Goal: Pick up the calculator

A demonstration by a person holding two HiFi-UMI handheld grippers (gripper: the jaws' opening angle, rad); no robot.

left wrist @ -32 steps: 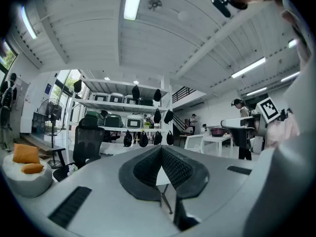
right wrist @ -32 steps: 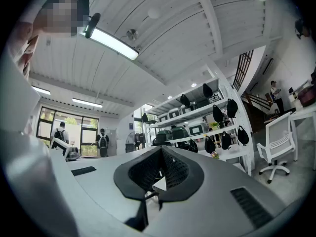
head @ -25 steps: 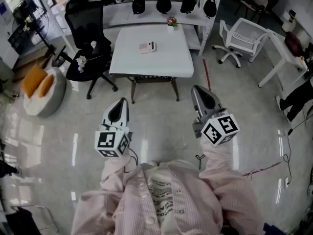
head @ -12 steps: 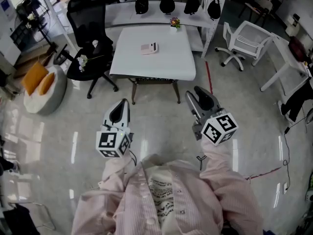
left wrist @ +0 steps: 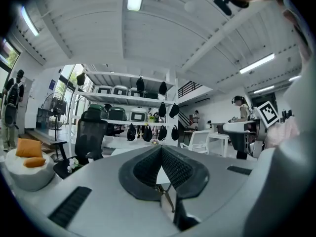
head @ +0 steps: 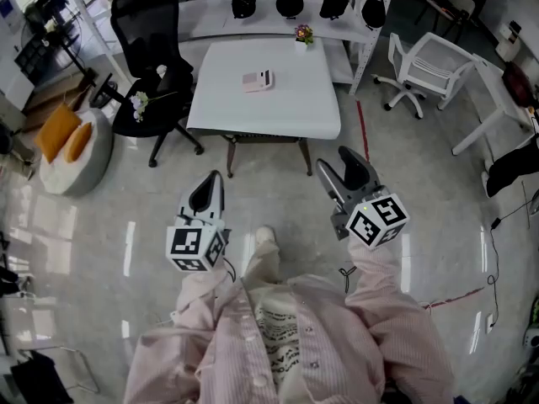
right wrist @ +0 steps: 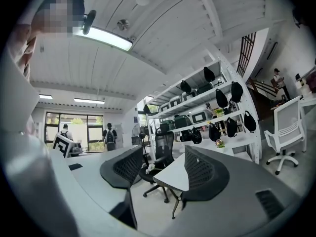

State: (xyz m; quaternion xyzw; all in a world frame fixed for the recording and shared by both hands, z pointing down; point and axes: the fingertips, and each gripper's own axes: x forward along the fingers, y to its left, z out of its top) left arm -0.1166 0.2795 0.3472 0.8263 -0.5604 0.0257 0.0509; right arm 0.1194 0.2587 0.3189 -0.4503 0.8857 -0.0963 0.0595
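Note:
A small pink and white calculator (head: 254, 80) lies on the white square table (head: 278, 112), left of its middle, far ahead of both grippers. My left gripper (head: 207, 189) hangs over the floor short of the table with its jaws shut and nothing in them. My right gripper (head: 339, 167) is level with it on the right; its jaws are opening and nothing is between them. In the right gripper view the table corner (right wrist: 174, 176) shows through the gap between the pads. The left gripper view shows the two ribbed pads (left wrist: 174, 166) pressed together.
A black office chair (head: 150, 66) stands at the table's left, a white chair (head: 425, 66) to its right. Shelving (head: 278, 15) with dark bags runs behind the table, and a small flower pot (head: 303, 35) sits on the table's far edge. An orange-cushioned seat (head: 67, 146) lies at the far left.
The right gripper's jaws have gone from shut to wide apart. The person has stepped toward the table, and a shoe now shows between the grippers. The left jaws stayed shut.

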